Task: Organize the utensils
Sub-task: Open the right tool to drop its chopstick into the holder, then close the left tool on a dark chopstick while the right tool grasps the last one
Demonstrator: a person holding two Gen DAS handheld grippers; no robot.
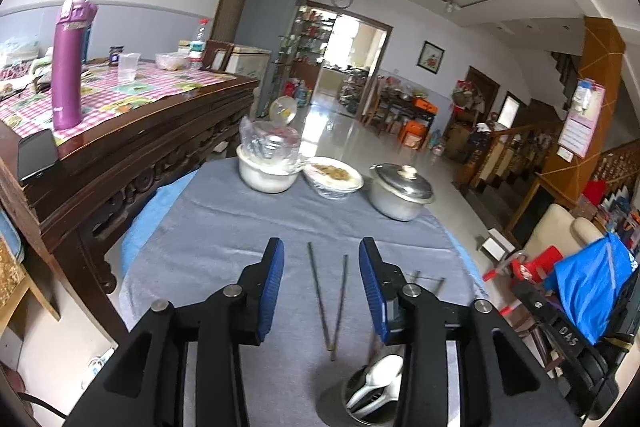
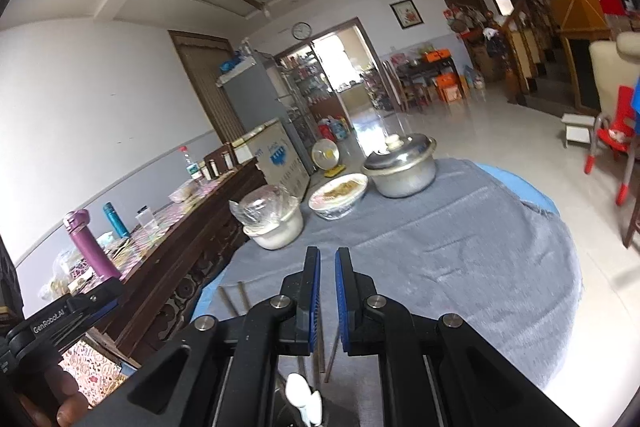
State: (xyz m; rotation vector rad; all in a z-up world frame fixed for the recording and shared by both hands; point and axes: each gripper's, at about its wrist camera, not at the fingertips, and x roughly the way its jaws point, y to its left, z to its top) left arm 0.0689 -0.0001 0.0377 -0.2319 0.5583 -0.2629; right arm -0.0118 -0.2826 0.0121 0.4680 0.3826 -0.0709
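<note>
A pair of metal chopsticks [image 1: 330,301] lies in a V on the grey tablecloth [image 1: 224,227]. My left gripper [image 1: 321,251] is open above them, fingers on either side. A metal utensil holder [image 1: 362,399] with white spoons [image 1: 380,377] stands at the bottom right of the left wrist view; more chopsticks [image 1: 428,283] show behind my right finger. My right gripper [image 2: 327,257] has its jaws nearly together, a narrow gap between them, nothing seen in it. Chopsticks [image 2: 326,359] and a white spoon [image 2: 304,401] show below it, and another pair [image 2: 234,297] lies left.
At the far side of the table stand a white pot covered with plastic [image 1: 268,167], a plate of food [image 1: 334,177] and a lidded metal pot [image 1: 400,191]. A carved wooden sideboard [image 1: 132,135] with a purple bottle [image 1: 70,63] stands to the left. A red chair [image 2: 612,139] stands to the right.
</note>
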